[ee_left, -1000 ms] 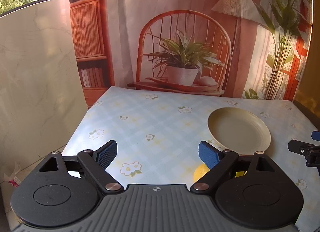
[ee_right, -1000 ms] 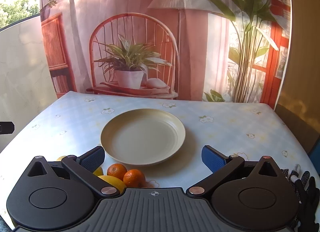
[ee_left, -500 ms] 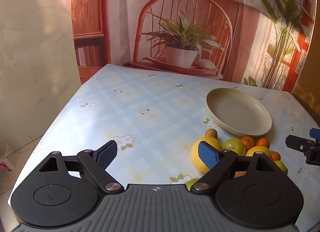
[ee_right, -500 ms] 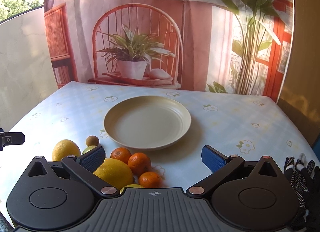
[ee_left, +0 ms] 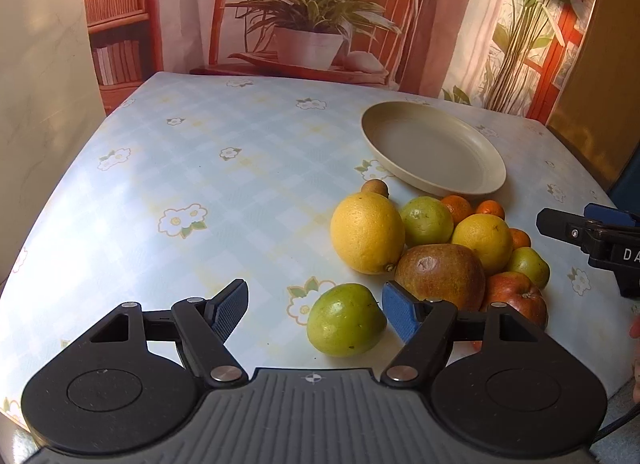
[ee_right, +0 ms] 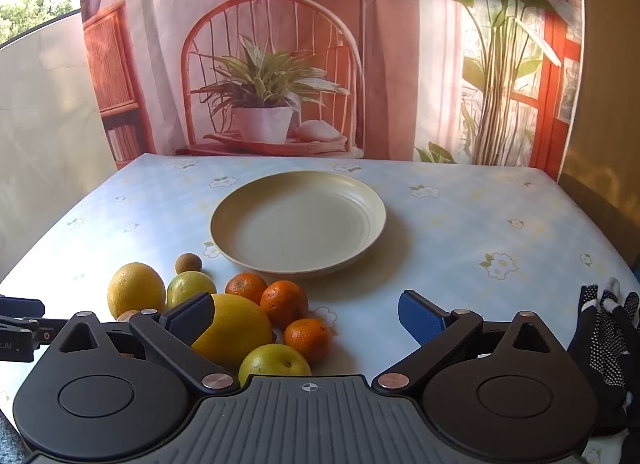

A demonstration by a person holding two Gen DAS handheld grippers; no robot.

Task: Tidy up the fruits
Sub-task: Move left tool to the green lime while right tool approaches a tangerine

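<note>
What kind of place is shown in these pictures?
Probably a staged home dining corner: a table under a pale blue flowered tablecloth, a printed backdrop of a rattan chair and potted plant, and a round cream plate beside loose fruit.

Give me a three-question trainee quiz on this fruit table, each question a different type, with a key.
1. True or false: the plate already holds fruit.
2. Multiple choice: in the left wrist view, which fruit lies nearest the gap of the left claw? A) the green fruit B) the small brown fruit C) a mandarin
3. Fill in: at the table's right edge, in the right wrist view, lies a dark dotted ____.

Key: 1. False; the plate is bare and all the fruit sits on the tablecloth. 2. A. 3. glove. Both the left claw and the right claw are open and hold nothing.
</note>
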